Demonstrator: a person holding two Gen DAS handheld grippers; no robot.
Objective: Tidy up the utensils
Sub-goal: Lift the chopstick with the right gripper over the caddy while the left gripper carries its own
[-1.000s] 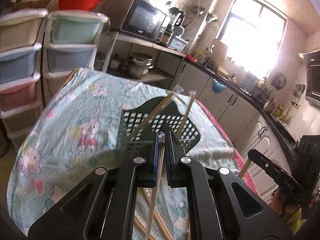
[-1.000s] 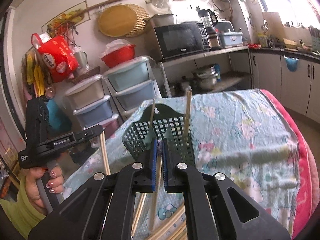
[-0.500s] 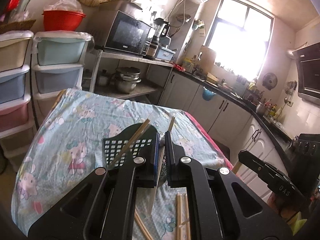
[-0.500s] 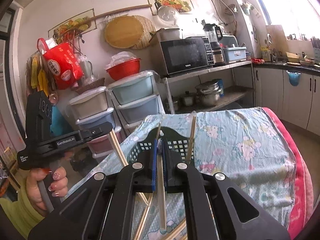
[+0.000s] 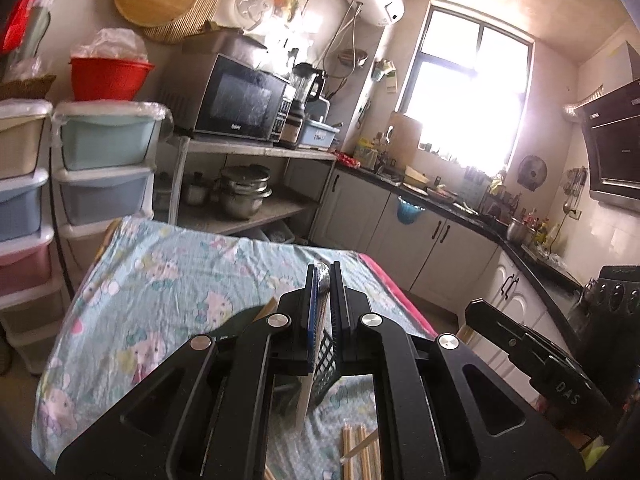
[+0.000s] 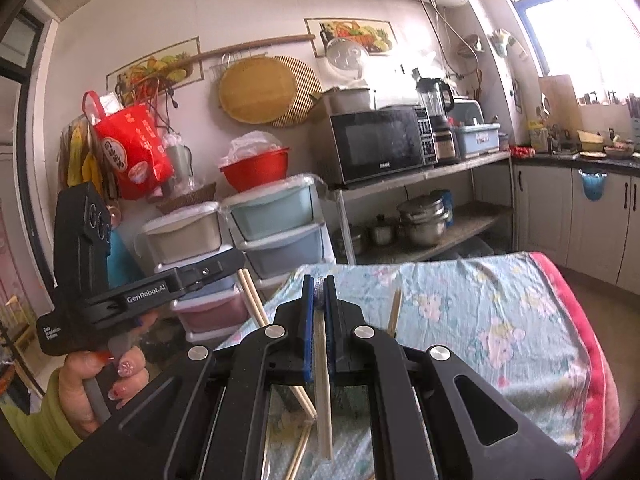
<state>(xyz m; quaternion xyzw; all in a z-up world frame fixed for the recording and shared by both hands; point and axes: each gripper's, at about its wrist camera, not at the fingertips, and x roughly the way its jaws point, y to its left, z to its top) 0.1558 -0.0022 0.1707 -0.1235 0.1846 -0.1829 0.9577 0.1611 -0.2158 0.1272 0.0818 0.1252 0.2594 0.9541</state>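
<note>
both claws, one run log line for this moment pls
left claw: shut on chopstick | right claw: shut on chopstick | basket: below left claw | loose chopsticks: on tablecloth

From my left wrist view the dark basket (image 5: 322, 364) is mostly hidden behind my left gripper (image 5: 323, 280), only a strip of mesh showing. The loose chopsticks (image 5: 360, 448) run off the bottom edge. On my right view, the clamped chopstick (image 6: 323, 364) shows only partly.
</note>
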